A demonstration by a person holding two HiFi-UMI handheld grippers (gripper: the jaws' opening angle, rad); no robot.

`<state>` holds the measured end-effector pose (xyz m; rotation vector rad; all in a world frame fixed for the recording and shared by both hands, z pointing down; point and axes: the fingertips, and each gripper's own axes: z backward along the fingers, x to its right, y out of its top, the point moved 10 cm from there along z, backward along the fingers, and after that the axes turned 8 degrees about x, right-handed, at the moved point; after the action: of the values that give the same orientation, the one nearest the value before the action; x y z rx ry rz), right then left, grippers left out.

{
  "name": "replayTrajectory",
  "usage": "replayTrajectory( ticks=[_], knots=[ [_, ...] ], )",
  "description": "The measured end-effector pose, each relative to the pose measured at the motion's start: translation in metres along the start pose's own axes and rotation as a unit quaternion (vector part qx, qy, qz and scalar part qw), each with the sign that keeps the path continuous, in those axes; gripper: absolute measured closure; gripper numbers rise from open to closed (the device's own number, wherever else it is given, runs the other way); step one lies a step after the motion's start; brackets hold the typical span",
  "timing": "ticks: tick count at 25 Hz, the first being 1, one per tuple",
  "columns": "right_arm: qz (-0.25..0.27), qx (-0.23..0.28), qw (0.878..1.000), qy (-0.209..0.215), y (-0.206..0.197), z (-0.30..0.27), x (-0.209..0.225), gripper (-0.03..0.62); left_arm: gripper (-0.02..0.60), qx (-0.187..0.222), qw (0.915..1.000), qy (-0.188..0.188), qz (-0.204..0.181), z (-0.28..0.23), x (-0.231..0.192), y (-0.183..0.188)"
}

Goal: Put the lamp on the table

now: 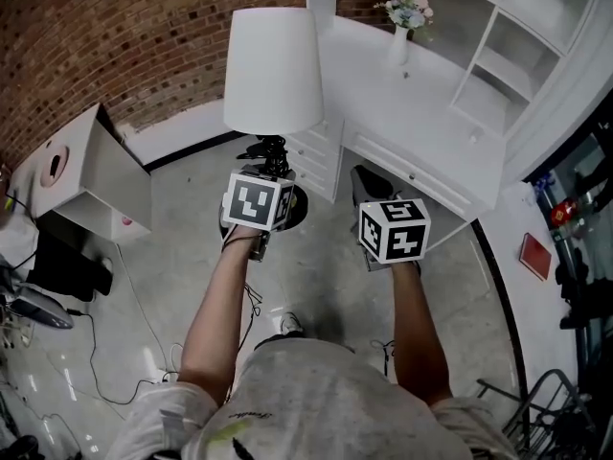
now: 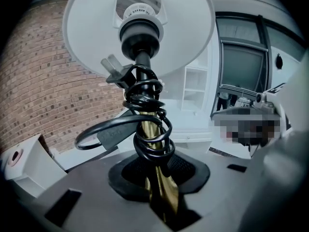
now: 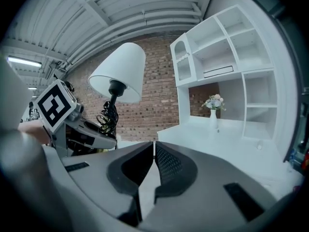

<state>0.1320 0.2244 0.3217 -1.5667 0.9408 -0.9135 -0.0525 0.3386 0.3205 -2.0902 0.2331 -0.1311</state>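
Because the lamp (image 1: 273, 70) looks top-heavy under its wide shade (image 2: 183, 37) and its brass stem (image 2: 157, 178) is probably slick, the left gripper (image 2: 161, 197) sensibly clamps that stem low, below the coiled cord (image 2: 147, 124), carrying it upright above the floor (image 1: 316, 276) near the table (image 1: 421, 113), while the right gripper (image 3: 153, 163) is closed and empty.

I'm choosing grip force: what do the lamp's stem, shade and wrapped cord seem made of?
Stem: likely brass-finished metal, polished; it shows sharp golden reflections. Shade: matte white, probably fabric or plastic; its weave can't be made out. Cord: black rubbery plastic, slightly glossy, holding tight coils.
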Motion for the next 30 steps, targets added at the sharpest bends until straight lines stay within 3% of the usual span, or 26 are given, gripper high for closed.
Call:
replayTrajectory(
  ticks=[8, 18, 30],
  knots=[
    [-0.008, -0.002, 0.999, -0.035, 0.006, -0.037, -0.014, 0.589, 0.482, -0.006, 0.9995, -0.024, -0.020, -0.016, -0.043, 0.009],
    [0.008, -0.011, 0.998, -0.067, 0.006, -0.056, -0.032, 0.589, 0.482, -0.009, 0.9974, -0.066, -0.029, -0.032, -0.068, 0.006],
    [0.004, -0.016, 0.995, -0.098, 0.001, -0.063, -0.032, 0.589, 0.482, -0.005, 0.9970, -0.068, -0.035, -0.039, -0.085, 0.006]
  ],
)
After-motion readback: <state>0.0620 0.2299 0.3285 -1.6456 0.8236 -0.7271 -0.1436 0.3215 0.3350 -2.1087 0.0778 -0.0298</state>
